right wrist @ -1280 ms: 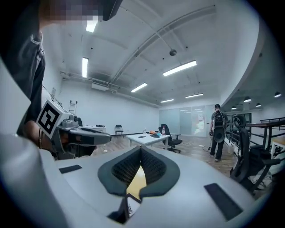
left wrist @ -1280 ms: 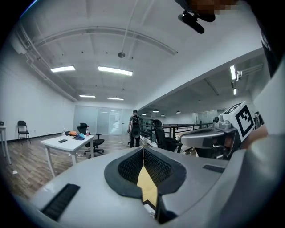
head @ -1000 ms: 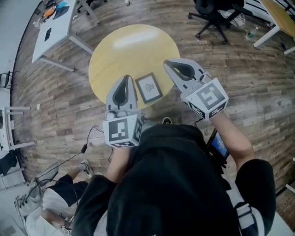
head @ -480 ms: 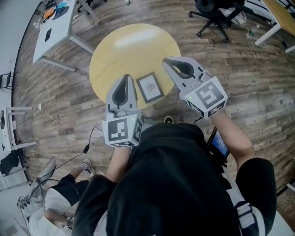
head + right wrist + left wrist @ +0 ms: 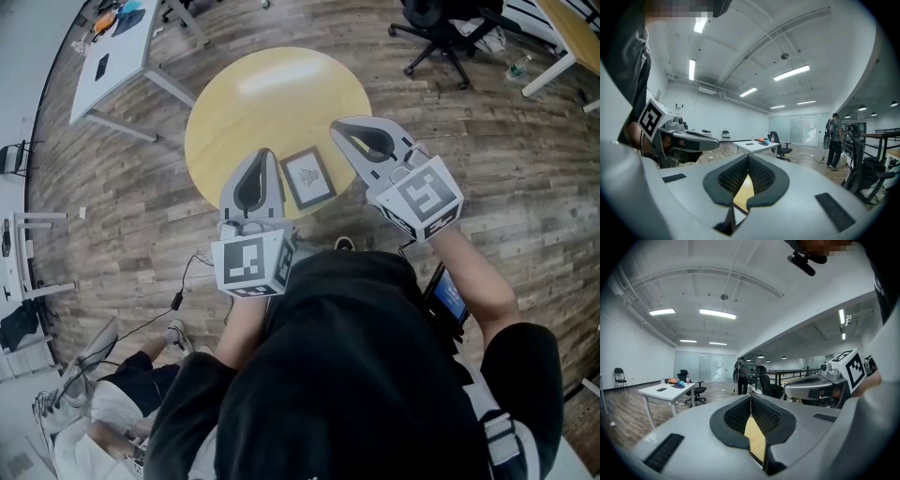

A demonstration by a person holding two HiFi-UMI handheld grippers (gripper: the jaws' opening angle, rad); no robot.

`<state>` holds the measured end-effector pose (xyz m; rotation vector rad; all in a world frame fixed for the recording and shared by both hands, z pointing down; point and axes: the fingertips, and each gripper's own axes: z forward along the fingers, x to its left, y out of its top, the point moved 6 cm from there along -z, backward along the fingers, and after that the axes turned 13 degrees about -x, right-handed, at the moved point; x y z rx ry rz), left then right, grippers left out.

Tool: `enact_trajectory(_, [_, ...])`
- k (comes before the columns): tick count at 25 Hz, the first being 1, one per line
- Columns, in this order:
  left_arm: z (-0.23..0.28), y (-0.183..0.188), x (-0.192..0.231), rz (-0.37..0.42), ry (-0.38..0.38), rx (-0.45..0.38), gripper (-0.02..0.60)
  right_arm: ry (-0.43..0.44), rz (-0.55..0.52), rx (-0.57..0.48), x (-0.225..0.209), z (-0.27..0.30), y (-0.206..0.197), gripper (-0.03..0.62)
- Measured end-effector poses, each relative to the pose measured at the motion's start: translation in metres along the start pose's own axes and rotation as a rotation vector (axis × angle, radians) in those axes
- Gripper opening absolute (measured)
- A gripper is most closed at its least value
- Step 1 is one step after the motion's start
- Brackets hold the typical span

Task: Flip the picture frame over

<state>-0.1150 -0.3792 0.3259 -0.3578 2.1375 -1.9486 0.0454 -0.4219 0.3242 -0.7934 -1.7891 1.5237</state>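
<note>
A small picture frame point(image 5: 308, 177) with a grey border and a white print lies face up near the front edge of the round yellow table point(image 5: 272, 103). My left gripper point(image 5: 265, 153) hangs just left of the frame, above the table's front edge, its jaws shut with nothing between them. My right gripper point(image 5: 336, 125) is held to the right of the frame, also shut and empty. In the left gripper view the tips point(image 5: 750, 395) meet, and a strip of yellow table shows through the gap behind them. The right gripper view shows its tips point(image 5: 747, 154) closed the same way.
A white desk point(image 5: 120, 56) with small items stands at the far left, and a black office chair point(image 5: 441, 23) at the far right. A person point(image 5: 833, 140) stands across the room. Cables and shoes lie on the wood floor point(image 5: 141, 206) near my feet.
</note>
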Motion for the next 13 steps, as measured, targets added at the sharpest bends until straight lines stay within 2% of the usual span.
enact_trajectory(13, [0.003,0.002,-0.013,0.006,-0.019,-0.009,0.023,0.02,-0.001,0.009,0.002,-0.004,-0.004,0.018])
